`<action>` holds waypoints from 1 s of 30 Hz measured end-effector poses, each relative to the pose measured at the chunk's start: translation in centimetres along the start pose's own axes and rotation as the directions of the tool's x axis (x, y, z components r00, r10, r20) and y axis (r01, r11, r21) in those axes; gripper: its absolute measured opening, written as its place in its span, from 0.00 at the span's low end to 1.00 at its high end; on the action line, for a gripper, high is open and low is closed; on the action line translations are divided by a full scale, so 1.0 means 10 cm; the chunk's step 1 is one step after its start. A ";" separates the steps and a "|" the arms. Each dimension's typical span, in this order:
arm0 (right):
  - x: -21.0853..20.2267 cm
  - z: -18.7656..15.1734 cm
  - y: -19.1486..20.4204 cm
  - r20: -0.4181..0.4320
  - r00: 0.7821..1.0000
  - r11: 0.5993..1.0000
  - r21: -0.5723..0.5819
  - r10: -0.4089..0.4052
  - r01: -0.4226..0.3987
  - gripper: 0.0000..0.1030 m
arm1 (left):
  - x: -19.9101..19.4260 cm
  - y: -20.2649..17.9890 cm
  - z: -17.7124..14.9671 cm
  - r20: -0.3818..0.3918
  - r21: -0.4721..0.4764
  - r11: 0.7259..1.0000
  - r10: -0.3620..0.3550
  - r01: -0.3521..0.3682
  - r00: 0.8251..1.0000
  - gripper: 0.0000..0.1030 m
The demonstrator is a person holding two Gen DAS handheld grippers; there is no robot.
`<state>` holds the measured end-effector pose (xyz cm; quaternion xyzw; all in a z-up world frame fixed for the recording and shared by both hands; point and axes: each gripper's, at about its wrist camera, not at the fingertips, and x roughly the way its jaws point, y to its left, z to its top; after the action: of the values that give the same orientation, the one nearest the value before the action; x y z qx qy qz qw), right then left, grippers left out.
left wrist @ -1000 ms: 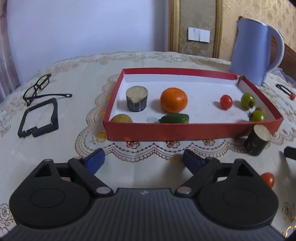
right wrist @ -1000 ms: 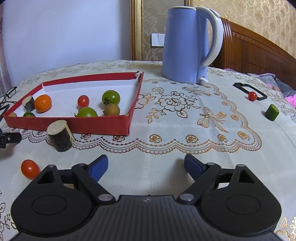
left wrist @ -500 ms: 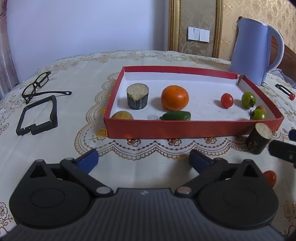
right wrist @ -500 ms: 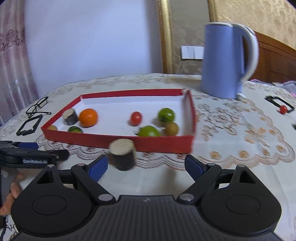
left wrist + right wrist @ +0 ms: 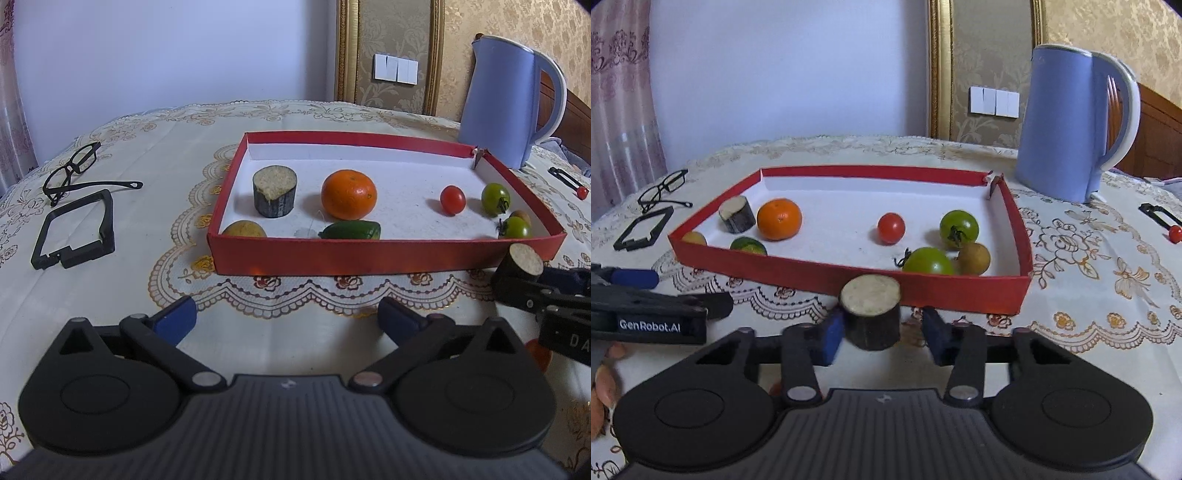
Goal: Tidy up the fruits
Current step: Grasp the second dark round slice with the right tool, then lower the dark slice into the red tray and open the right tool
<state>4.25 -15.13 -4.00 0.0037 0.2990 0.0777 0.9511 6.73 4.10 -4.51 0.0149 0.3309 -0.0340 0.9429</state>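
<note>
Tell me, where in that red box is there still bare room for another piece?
In the red box, bare floor runs along the far wall and between the orange and the red tomato. The near right corner is crowded by green tomatoes.

My left camera looks forward and down over its claw (image 5: pixel 286 314) at the red box (image 5: pixel 388 254) on the table (image 5: pixel 147 221). My right camera sits closer, farther right; both share the box and kettle (image 5: pixel 1067 125).

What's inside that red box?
The red box holds an orange, a dark stump, a red tomato, two green tomatoes, a small brown fruit; its front wall half hides two more pieces.
</note>
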 end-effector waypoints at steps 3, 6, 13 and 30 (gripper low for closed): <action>-0.02 0.00 0.02 0.010 1.000 1.000 -0.012 0.011 -0.011 0.31 | 0.00 0.00 0.00 0.000 0.000 1.000 0.000 0.000 1.000 1.00; -0.05 -0.01 0.01 0.031 0.999 1.000 -0.005 0.007 -0.007 0.31 | 0.00 0.00 0.00 0.000 0.000 1.000 0.000 0.000 1.000 1.00; -0.21 0.02 0.03 0.078 0.996 0.999 -0.015 0.042 -0.041 0.30 | 0.00 0.00 0.00 0.000 0.000 1.000 0.000 0.000 1.000 1.00; 0.47 0.60 0.16 -0.002 1.000 0.996 -0.085 0.012 -0.012 0.31 | 0.00 0.00 0.00 0.001 0.000 1.000 0.000 0.000 1.000 1.00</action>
<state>11.19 -12.58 -1.65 -0.0350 0.2959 0.0958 0.9498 6.74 4.11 -4.54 0.0148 0.3306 -0.0340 0.9430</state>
